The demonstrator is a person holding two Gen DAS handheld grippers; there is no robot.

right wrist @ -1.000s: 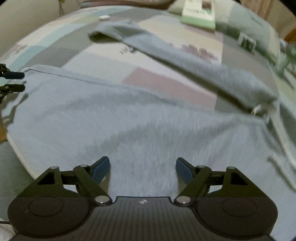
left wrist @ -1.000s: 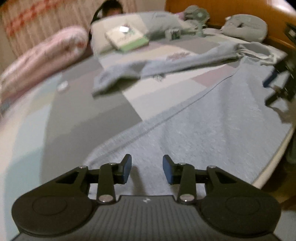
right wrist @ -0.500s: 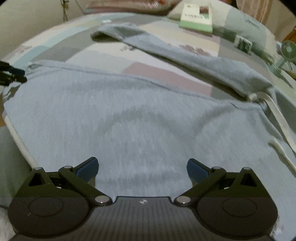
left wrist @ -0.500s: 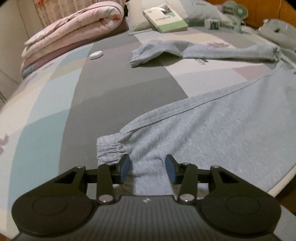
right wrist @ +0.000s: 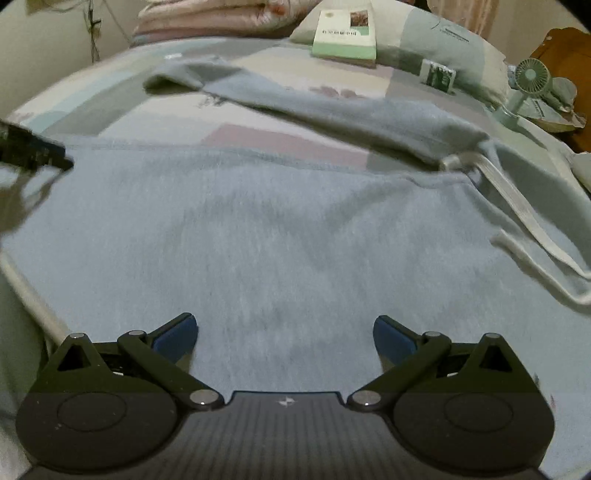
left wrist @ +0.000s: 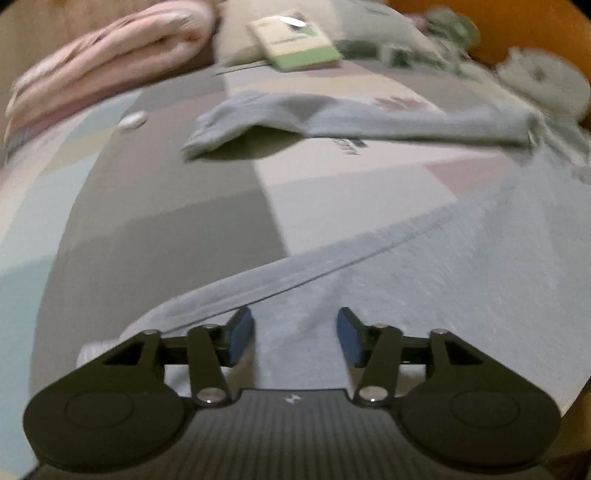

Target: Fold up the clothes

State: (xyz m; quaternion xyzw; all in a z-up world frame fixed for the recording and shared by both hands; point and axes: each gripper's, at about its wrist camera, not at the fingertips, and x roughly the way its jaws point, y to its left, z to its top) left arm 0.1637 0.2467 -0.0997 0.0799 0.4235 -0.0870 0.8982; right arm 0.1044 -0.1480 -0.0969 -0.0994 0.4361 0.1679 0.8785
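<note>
The grey sweatpants (left wrist: 424, 280) lie spread on the bed (left wrist: 155, 221), near leg running from 7 to 2 o'clock. The left tool (left wrist: 295, 338) is over its cuff end — jaws opening, nothing pinched. The right tool (right wrist: 284, 338) gapes wide above mid-leg.

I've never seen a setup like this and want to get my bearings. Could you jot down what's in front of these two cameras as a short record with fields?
Setting: a bed with a patchwork cover
Garment: light blue sweatpants spread flat, legs apart, white drawstring loose
Left gripper: fingers opening over the near trouser leg, nothing pinched
Right gripper: fingers wide open above the fabric, not gripping
Far end of bed: book on a pillow, rolled pink quilt, small handheld fan
Folding: not yet begun
</note>
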